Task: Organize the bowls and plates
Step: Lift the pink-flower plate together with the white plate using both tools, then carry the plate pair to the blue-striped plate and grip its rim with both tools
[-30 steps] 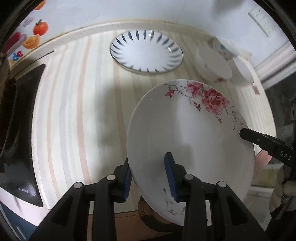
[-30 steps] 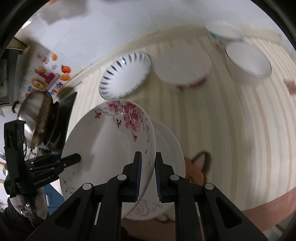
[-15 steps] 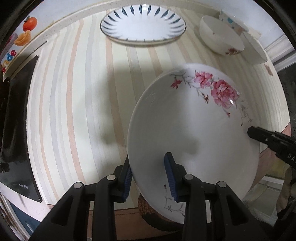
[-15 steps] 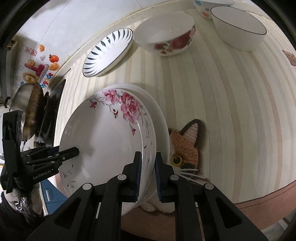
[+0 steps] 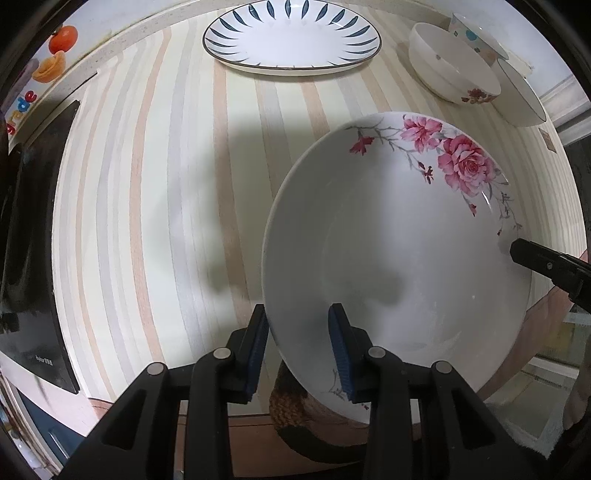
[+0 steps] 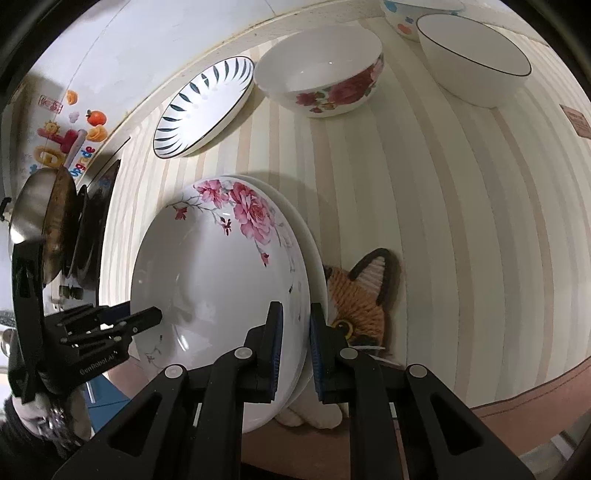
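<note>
While your left hand-held gripper (image 5: pixel 299 347) is clamped on the near-left rim of the rose plate (image 5: pixel 399 258) and your right hand-held gripper (image 6: pixel 295 343) pinches the opposite rim, the plate sits tilted just above a second white plate (image 6: pixel 314 251) lying on the surface (image 6: pixel 461 221) by the fox mat (image 6: pixel 364 295). Judging from this, the lower plate lies straight beneath and slightly right of yours, so the drop is down, not sideways. Farther off, well apart, stand the blue-leaf plate (image 5: pixel 291 35) and the bowls (image 6: pixel 321 79).
</note>
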Action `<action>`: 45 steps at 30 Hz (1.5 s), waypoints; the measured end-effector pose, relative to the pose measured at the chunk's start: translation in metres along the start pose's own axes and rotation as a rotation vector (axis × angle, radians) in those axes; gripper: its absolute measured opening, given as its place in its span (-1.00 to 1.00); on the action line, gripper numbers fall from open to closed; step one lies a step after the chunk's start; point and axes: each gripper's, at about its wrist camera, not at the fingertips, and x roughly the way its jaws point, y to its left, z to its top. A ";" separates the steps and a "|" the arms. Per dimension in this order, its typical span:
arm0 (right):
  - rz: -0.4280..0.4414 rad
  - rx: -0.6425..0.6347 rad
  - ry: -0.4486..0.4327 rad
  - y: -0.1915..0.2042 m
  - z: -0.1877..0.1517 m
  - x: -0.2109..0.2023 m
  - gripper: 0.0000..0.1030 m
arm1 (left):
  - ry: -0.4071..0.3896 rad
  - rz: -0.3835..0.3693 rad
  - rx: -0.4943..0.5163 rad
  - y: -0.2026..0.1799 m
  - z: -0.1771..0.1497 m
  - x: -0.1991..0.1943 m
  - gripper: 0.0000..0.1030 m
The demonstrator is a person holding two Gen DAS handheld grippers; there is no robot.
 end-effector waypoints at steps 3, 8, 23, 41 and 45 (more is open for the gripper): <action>-0.005 0.005 0.005 0.001 0.002 -0.001 -0.68 | -0.005 -0.004 -0.008 0.004 -0.001 0.000 -0.40; -0.039 0.024 0.002 0.000 0.001 -0.006 -0.64 | -0.012 -0.009 -0.017 0.010 -0.006 -0.003 -0.40; -0.018 -0.024 -0.024 0.022 0.007 -0.036 -0.64 | -0.149 -0.005 -0.058 0.020 -0.006 -0.077 -0.40; 0.001 -0.177 -0.050 0.092 0.220 -0.015 -0.24 | -0.166 -0.080 -0.325 0.103 0.154 -0.048 -0.33; -0.032 -0.190 0.029 0.091 0.265 0.032 -0.24 | -0.116 -0.100 -0.355 0.111 0.175 -0.016 -0.33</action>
